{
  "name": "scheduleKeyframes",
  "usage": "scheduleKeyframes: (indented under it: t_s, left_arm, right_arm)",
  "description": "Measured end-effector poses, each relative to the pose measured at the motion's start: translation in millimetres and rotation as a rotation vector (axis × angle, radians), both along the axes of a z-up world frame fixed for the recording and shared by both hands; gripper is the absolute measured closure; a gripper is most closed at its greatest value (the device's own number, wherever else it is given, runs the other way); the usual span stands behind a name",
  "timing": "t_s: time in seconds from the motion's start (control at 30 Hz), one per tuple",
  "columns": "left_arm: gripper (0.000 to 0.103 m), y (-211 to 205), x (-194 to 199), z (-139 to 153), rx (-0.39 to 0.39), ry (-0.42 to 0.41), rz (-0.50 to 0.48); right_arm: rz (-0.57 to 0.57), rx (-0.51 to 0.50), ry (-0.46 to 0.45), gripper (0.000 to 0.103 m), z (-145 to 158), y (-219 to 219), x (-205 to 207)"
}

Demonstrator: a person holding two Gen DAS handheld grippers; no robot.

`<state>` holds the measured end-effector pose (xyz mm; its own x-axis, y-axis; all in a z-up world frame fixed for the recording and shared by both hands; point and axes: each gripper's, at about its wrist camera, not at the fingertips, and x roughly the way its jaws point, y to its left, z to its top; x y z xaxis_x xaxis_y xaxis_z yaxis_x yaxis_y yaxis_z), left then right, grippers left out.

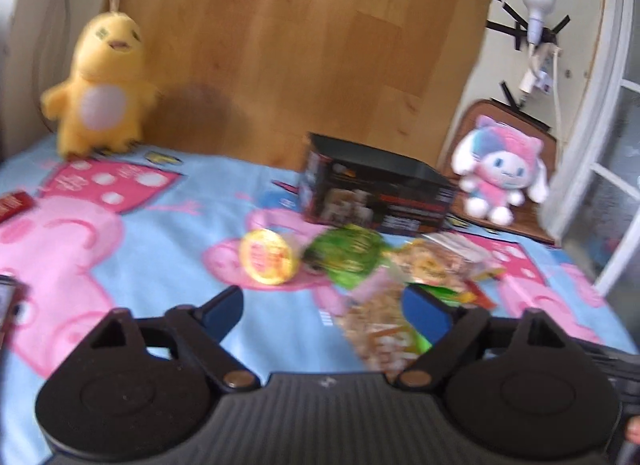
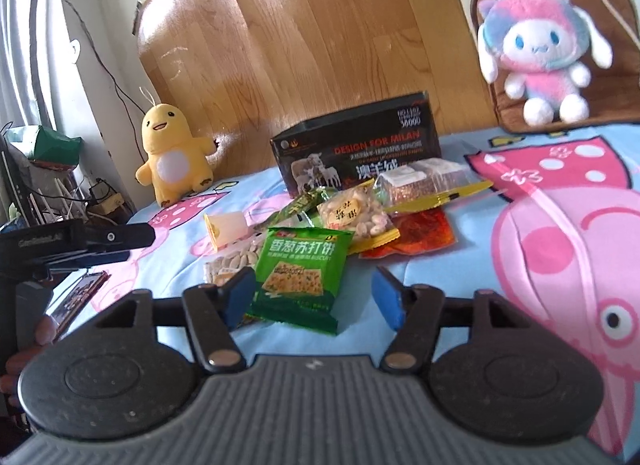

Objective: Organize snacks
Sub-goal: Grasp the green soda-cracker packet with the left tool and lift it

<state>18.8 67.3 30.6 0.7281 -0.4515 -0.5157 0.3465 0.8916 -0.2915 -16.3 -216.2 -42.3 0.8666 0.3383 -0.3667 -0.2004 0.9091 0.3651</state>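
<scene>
Nothing looks sorted yet: the snacks lie heaped just ahead of both grippers, left and right, each empty with jaws apart, box beyond.

Soft daylight is filling both views, glancing off the wooden board at upper centre of the right wrist view. Motion blur is smearing the whole left wrist view; the yellow plush is casting a dim shadow rightward. Fisheye bending is darkening the corners.
</scene>
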Motion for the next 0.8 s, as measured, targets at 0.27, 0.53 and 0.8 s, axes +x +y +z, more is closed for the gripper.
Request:
scheduleKeyframes:
  t_s: [0.27, 0.53, 0.8]
  left_arm:
    - [0.051, -38.0, 19.1, -12.8, -0.108, 0.124, -0.159]
    - [0.059, -84.7, 28.5, -26.1, -0.023, 0.176, -0.260]
    - [0.063, -88.2, 15.6, -18.0, 0.023, 0.100, -0.234]
  right_arm:
    - [0.038, 0.009, 0.036, 0.037, -0.3, 1.8, 13.9]
    - [0.137, -0.088, 0.072, 0.036, -10.6, 17.6, 16.3]
    - [0.129, -0.177, 0.042, 0.067, -11.7, 28.0, 12.4]
